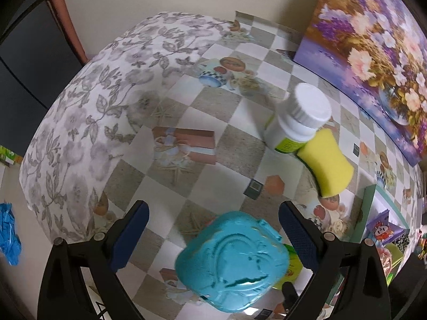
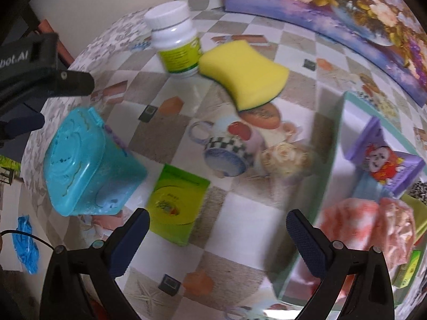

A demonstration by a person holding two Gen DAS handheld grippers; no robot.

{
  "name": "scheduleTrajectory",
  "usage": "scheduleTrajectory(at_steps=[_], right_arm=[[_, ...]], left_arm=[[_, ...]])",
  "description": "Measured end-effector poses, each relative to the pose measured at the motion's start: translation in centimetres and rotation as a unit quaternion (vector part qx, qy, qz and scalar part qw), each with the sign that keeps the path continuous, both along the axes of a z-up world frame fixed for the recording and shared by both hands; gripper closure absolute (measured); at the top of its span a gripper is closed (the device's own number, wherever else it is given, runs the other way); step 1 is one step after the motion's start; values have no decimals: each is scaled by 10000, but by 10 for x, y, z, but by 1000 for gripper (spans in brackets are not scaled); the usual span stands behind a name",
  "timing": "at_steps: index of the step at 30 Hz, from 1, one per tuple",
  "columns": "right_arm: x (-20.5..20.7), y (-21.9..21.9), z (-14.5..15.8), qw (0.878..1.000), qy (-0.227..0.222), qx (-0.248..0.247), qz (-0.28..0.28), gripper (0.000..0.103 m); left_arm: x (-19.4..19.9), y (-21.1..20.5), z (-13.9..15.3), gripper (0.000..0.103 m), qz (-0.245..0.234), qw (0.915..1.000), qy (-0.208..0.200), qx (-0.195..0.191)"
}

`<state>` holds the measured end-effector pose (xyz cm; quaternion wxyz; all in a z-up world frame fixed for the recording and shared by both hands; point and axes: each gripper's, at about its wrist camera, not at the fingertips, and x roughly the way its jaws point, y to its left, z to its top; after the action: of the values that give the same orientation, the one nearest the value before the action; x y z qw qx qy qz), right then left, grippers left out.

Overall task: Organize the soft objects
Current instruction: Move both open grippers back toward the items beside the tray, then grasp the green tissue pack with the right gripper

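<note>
Both grippers, left gripper (image 1: 213,237) and right gripper (image 2: 217,242), hover with jaws wide and empty. The soft yellow foam sponge (image 2: 244,73), upper centre, likely comes next: reach, close, carry to the green-rimmed box (image 2: 329,144) at right.

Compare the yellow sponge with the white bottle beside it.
The yellow sponge lies flat; the white bottle stands on its base. The sponge is a plain waisted block with a dark underside; the bottle is round, with a ribbed cap and green label. Both sit close together on the checkered tablecloth, outside the tray.

Sponge (image 2: 244,76) touching bottle (image 2: 176,45), right side.
</note>
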<state>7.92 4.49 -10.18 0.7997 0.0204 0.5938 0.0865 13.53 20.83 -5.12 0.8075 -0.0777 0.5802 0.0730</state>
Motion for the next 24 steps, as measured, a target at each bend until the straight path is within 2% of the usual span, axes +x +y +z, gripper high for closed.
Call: scheduleTrajectory(at_steps=[14,21,24], right_arm=[[-3,39,-25,9985,91,-420,347,0],[2,27,-28,9975,-21,-696,155,1],[4,19,-27,9983,-30,-582,57,8]], left_arm=[[1,32,-12,5,378,9990,113,-232],[1,41,-18,5,496,9982,156,-289],[2,41,-18,5,507,9982,143,-302]])
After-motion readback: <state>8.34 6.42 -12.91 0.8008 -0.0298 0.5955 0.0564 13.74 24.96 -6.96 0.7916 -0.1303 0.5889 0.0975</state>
